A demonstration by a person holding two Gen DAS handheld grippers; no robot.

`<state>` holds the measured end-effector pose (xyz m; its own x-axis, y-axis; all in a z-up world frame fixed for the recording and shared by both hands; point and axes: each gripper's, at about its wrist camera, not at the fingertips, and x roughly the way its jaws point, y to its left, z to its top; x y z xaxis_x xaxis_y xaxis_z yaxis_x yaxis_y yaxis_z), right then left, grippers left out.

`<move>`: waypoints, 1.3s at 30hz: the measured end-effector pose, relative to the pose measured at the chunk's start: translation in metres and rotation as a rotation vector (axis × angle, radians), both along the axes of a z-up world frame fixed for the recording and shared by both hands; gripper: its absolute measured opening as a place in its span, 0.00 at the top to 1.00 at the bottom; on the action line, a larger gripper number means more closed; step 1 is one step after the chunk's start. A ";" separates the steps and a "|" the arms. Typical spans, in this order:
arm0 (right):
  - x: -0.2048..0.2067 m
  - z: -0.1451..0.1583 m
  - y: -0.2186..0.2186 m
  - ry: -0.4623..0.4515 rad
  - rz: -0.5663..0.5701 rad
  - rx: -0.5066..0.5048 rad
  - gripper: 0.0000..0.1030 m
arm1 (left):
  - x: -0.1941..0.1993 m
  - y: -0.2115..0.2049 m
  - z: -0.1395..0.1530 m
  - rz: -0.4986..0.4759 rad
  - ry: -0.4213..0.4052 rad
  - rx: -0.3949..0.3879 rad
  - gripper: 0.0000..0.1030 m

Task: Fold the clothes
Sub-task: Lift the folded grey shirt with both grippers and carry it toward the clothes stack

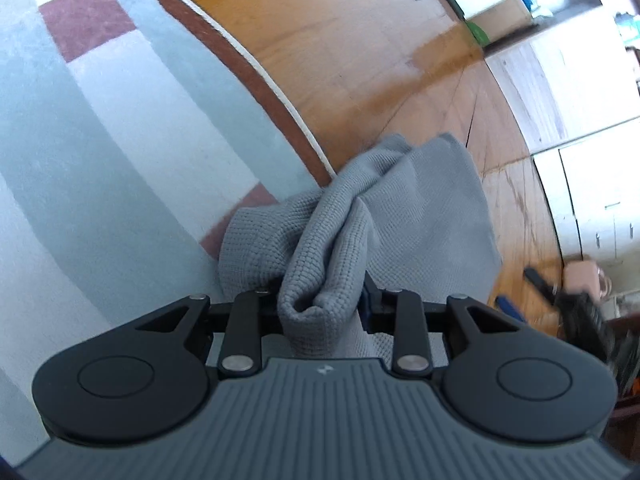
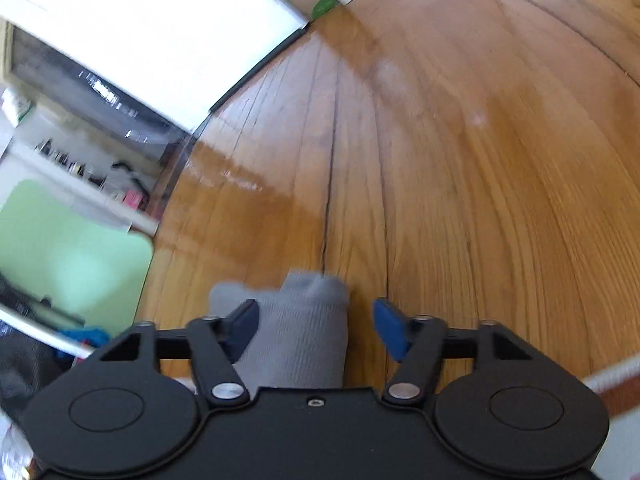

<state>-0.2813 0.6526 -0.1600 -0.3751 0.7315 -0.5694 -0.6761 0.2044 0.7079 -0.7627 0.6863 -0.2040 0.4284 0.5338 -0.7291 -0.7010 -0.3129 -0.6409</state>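
A grey knit garment (image 1: pixel 420 216) is bunched into thick folds, and my left gripper (image 1: pixel 322 308) is shut on that bunch. The rest of the cloth hangs forward over the wooden floor (image 1: pixel 360 40). In the right wrist view another part of the grey garment (image 2: pixel 304 320) lies between the blue pads (image 2: pixel 390 330) of my right gripper (image 2: pixel 316 326). That gripper stands open: the right pad is clear of the cloth and the left pad is beside it. Where the cloth runs below either gripper is hidden.
A striped rug (image 1: pixel 100 140) in grey, white and red-brown, edged with white cord, covers the left. Bare wood floor (image 2: pixel 480 160) lies ahead. White cabinets (image 1: pixel 592 184) stand at the right; a green mat (image 2: pixel 68 248) and a low shelf (image 2: pixel 80 160) at the left. A person's hand (image 1: pixel 580 272) shows, blurred.
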 end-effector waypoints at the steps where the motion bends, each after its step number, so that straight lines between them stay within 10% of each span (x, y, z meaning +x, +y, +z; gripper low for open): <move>1: -0.003 -0.002 -0.002 0.002 0.033 -0.007 0.32 | 0.001 0.001 -0.001 0.001 0.000 0.000 0.71; 8: -0.042 -0.031 0.033 -0.008 0.223 -0.066 0.28 | -0.005 0.003 -0.013 0.012 -0.099 0.015 0.50; 11: -0.052 -0.036 0.041 0.023 0.203 0.000 0.34 | -0.012 0.004 -0.021 0.034 -0.163 0.019 0.62; 14: -0.055 -0.031 0.022 -0.064 0.205 0.060 0.68 | -0.003 0.006 -0.011 -0.026 -0.037 0.036 0.80; 22: -0.067 0.067 -0.084 -0.334 0.178 0.256 0.70 | 0.062 -0.013 0.050 -0.232 0.298 0.301 0.86; 32: 0.004 0.135 -0.219 -0.516 0.083 0.256 0.71 | 0.179 -0.035 0.076 -0.606 0.226 0.406 0.86; 39: 0.038 0.135 -0.291 -0.512 -0.023 0.268 0.71 | 0.273 -0.092 0.111 -0.801 0.457 0.542 0.86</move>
<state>-0.2436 0.3614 -0.0249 -0.0833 0.8799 -0.4678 -0.9436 0.0813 0.3210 -0.4901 0.5948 -0.0929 0.5439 0.5191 -0.6593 -0.7847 0.5930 -0.1804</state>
